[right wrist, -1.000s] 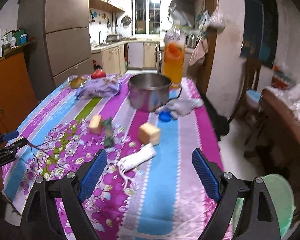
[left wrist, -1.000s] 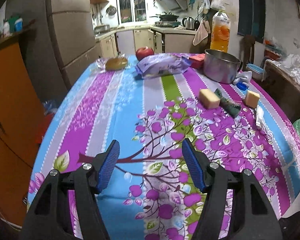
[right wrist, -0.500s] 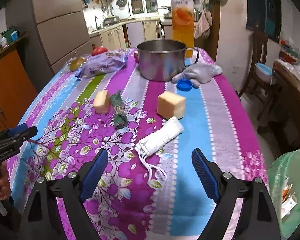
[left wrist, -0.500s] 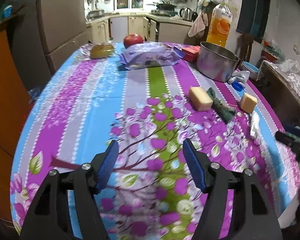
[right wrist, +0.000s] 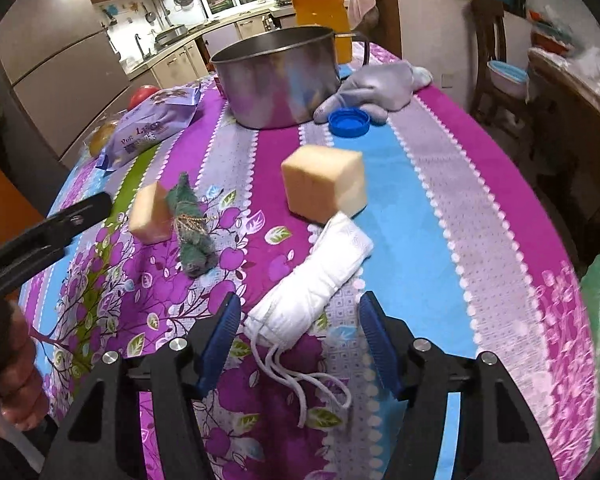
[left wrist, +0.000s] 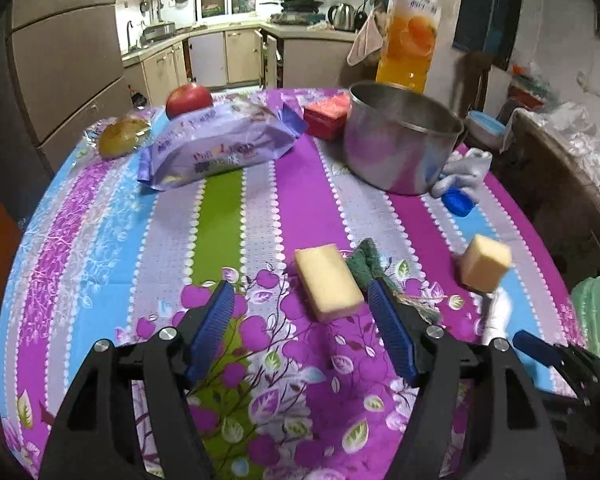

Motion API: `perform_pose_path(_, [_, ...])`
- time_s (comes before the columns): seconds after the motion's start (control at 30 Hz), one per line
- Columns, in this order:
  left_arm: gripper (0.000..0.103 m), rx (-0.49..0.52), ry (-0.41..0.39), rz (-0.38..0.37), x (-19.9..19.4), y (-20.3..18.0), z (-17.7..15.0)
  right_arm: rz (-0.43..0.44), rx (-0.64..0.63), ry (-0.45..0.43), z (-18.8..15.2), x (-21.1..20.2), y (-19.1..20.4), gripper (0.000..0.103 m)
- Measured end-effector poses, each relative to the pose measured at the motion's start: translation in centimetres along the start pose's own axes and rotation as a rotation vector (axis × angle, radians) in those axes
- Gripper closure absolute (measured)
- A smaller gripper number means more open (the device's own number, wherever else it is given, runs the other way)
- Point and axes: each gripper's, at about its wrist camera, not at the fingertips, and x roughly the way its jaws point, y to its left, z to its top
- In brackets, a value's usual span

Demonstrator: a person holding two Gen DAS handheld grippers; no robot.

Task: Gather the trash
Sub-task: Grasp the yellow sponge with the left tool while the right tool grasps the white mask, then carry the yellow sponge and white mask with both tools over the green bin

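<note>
A folded white face mask [right wrist: 314, 280] lies on the floral tabletop [right wrist: 440, 216], just ahead of the right tool [right wrist: 298, 344], whose jaws stand spread and empty. Light, soft and limp — likely best pinched across its rolled middle, clear of the trailing loops. The left tool [left wrist: 300, 330], also spread, faces a yellow sponge [left wrist: 328, 282]. Half a second ago both tools stood farther back — each has closed in.

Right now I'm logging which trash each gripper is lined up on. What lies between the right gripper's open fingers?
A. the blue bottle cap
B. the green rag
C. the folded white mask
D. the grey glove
C: the folded white mask lies with its near end between the right gripper fingers, jaws open, nothing clamped.
</note>
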Motion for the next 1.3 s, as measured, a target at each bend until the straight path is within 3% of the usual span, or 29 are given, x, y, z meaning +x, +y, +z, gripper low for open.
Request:
perform_pose_path(0.13, [0.038,0.004,0.052,-0.039,2.3,-0.3,-0.3,0.018,0.021,-0.015,-0.2,0.6,0.2,0.04])
perform_pose_path(0.23, [0.044,-0.012,0.083,-0.07,3.8,-0.1,-0.5,0.006,0.002,-0.033,-0.1,0.9,0.8,0.041])
perform_pose_path(0.33, [0.057,-0.044,0.099,-0.109,4.8,0.4,-0.6,-0.023,-0.023,-0.05,-0.1,1.0,1.2,0.057])
perform_pose_path(0.37, [0.067,-0.047,0.094,-0.129,4.7,0.5,-0.7,-0.029,-0.029,-0.057,-0.1,1.0,1.1,0.062])
perform_pose_path(0.4, [0.069,-0.05,0.099,-0.146,4.7,0.5,-0.8,-0.029,-0.036,-0.063,-0.1,1.0,1.1,0.068])
perform_pose_path(0.5, [0.071,-0.056,0.088,-0.104,3.9,0.6,-1.2,-0.006,-0.054,-0.071,-0.4,0.8,0.8,0.075])
perform_pose_path(0.67, [0.071,-0.03,0.065,-0.036,0.3,1.9,-3.1,0.021,-0.096,-0.072,-2.2,-1.3,-0.2,0.075])
perform_pose_path(0.83, [0.071,0.022,0.083,-0.01,-3.9,4.1,-7.0,0.067,-0.176,0.004,-5.1,-4.6,-0.9,0.075])
perform_pose_path(1.0, [0.07,0.07,0.086,0.002,-6.8,5.2,-10.6,0.001,-0.315,-0.004,-8.6,-8.4,-0.6,0.075])
perform_pose_path(1.17, [0.069,0.073,0.094,0.022,-6.3,5.7,-12.0,-0.031,-0.355,-0.019,-9.9,-7.9,0.0,0.075])
perform_pose_path(1.23, [0.069,0.063,0.082,0.016,-6.2,5.8,-12.0,-0.031,-0.366,-0.035,-10.2,-7.8,0.2,0.07])
perform_pose_path(1.3, [0.069,0.064,0.066,0.029,-6.2,5.7,-12.1,-0.011,-0.356,-0.053,-10.4,-7.9,0.1,0.055])
